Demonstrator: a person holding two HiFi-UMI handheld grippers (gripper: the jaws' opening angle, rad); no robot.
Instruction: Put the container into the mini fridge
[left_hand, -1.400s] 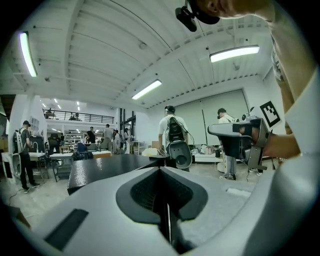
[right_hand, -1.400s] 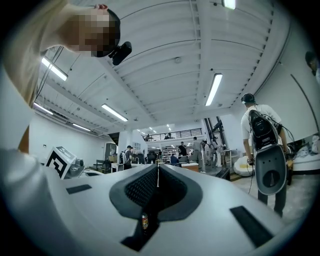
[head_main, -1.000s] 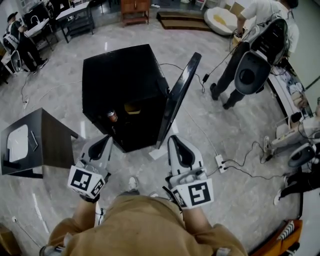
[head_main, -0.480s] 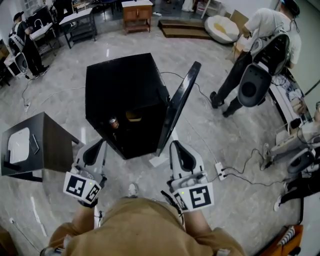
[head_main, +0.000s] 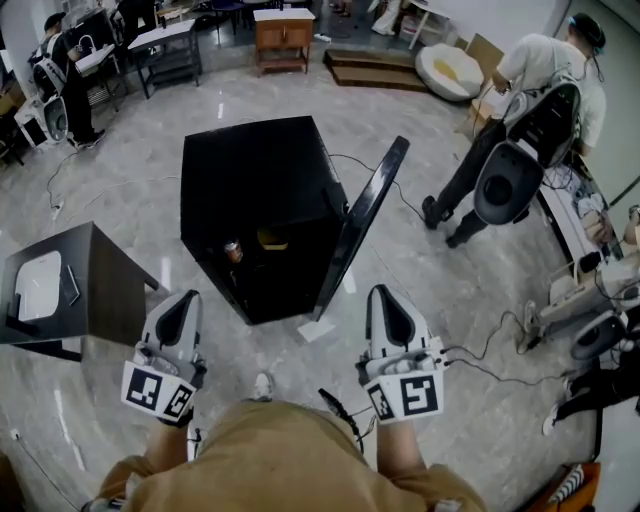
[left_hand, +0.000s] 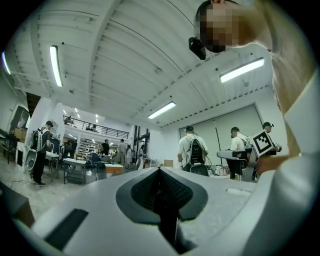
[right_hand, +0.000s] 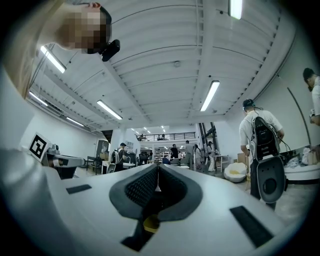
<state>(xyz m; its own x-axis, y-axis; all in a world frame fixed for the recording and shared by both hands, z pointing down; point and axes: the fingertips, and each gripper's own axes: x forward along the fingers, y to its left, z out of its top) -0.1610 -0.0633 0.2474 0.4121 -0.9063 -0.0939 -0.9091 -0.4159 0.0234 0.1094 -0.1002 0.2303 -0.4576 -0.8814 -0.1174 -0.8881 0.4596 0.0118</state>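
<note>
The black mini fridge (head_main: 250, 180) stands on the floor ahead of me with its door (head_main: 365, 225) swung open to the right. Inside it I see a yellowish container (head_main: 270, 238) and a small can (head_main: 232, 250) to its left. My left gripper (head_main: 183, 300) is shut and empty, short of the fridge's front left corner. My right gripper (head_main: 388, 293) is also shut and empty, below the door's outer edge. Both gripper views look up across the hall: the left gripper's (left_hand: 160, 170) jaws meet, and so do the right gripper's (right_hand: 157, 167).
A dark side table (head_main: 90, 280) with a white item (head_main: 35, 285) on it stands at the left. Cables (head_main: 490, 345) trail over the marble floor at the right. A person (head_main: 520, 110) with backpack gear stands at the back right. Others work by desks (head_main: 165, 45) at the far left.
Both grippers have drawn back from the fridge toward my body and spread a little wider apart. They stay shut. The fridge's contents have not moved.
</note>
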